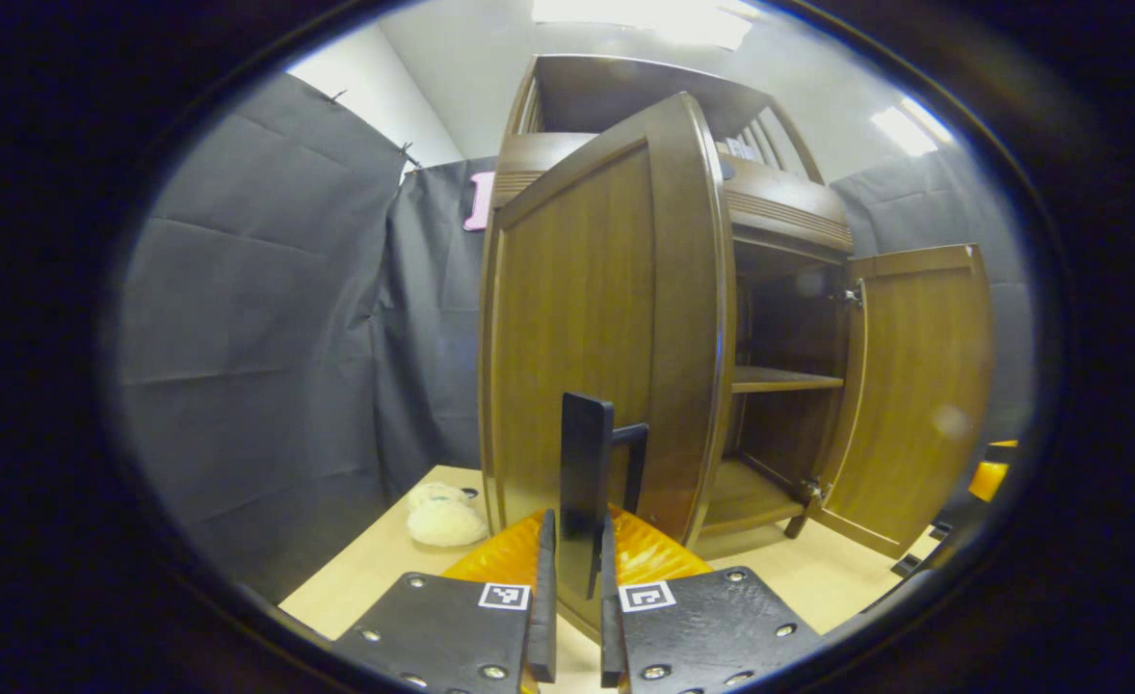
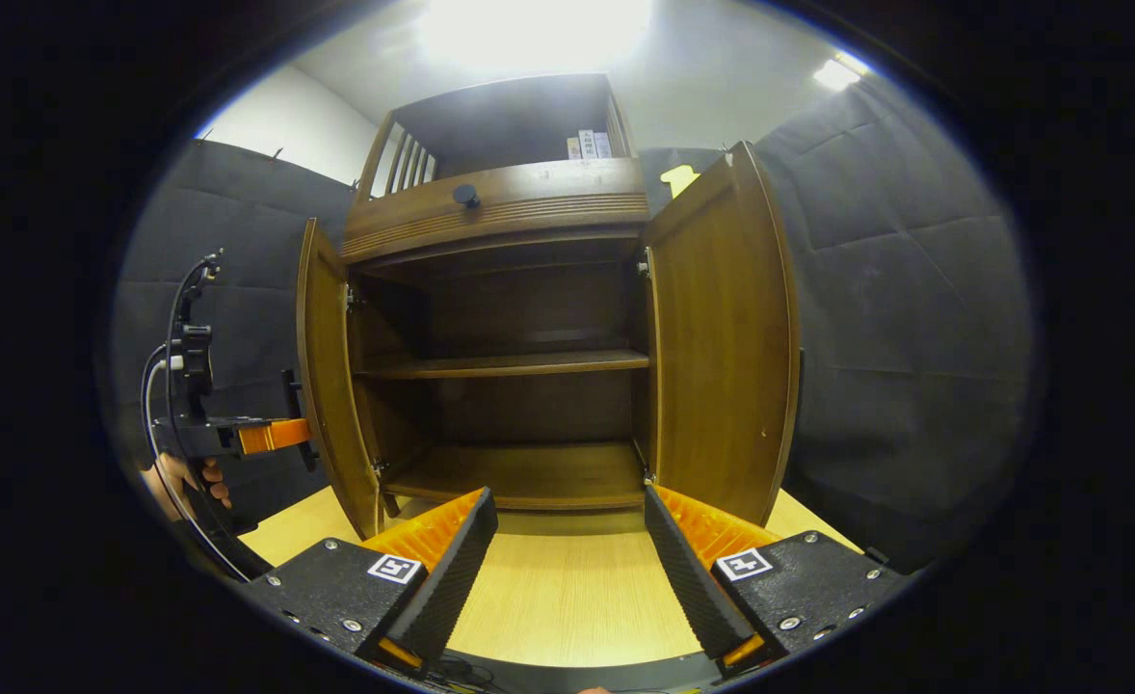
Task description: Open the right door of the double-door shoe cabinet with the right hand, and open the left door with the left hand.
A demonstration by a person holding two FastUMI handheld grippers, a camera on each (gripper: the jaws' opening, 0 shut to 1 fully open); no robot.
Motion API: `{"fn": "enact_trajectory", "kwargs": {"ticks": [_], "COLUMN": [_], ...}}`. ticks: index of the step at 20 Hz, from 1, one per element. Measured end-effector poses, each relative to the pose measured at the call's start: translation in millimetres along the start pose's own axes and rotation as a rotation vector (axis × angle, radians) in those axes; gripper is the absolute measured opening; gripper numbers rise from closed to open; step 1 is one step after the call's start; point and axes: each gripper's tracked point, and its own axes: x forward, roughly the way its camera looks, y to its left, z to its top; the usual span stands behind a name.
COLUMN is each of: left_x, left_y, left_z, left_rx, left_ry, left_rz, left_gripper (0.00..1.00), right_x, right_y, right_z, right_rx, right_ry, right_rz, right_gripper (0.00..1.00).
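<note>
Both doors of the shoe cabinet [image 2: 510,318] stand swung out, so I judge the left-door step nearly done; next I should simply release. My left gripper [image 1: 573,578] is clamped on the left door's handle [image 1: 585,482] at 6 o'clock, while my right gripper [image 2: 567,559] gapes wide, empty, the right door [image 2: 722,337] at 2 o'clock.

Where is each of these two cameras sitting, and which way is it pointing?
Left gripper view: rides on the left gripper, close against the left door, facing its outer side; its own fingers clamp the door handle.
Right gripper view: rides on the right gripper, looking straight into the open shoe cabinet above the table; its own fingers are spread, and a hand shows far left.
Shared: cabinet, both doors, right door.
</note>
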Motion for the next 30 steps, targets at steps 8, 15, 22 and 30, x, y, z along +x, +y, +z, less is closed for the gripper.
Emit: {"fn": "enact_trajectory", "kwargs": {"ticks": [8,15,22,30], "left_x": [-33,-51,-81,-117], "left_y": [49,99,137,132], "left_z": [1,7,14,36], "left_rx": [0.022,0.02,0.013,0.047], "left_ry": [-0.016,-0.032,-0.049,-0.092], "left_rz": [0.116,0.213,0.32,0.294], "left_gripper": [0.2,0.1,0.2,0.15], "right_x": [-3,-2,1,-7], "right_y": [19,18,19,23], "right_z": [-2,1,10,26], "right_rx": [-0.006,-0.002,0.004,0.0], "right_ry": [0.001,-0.008,-0.034,-0.073], "right_rz": [0.039,0.039,0.042,0.039], "right_gripper": [0.94,0.94,0.94,0.94]}}
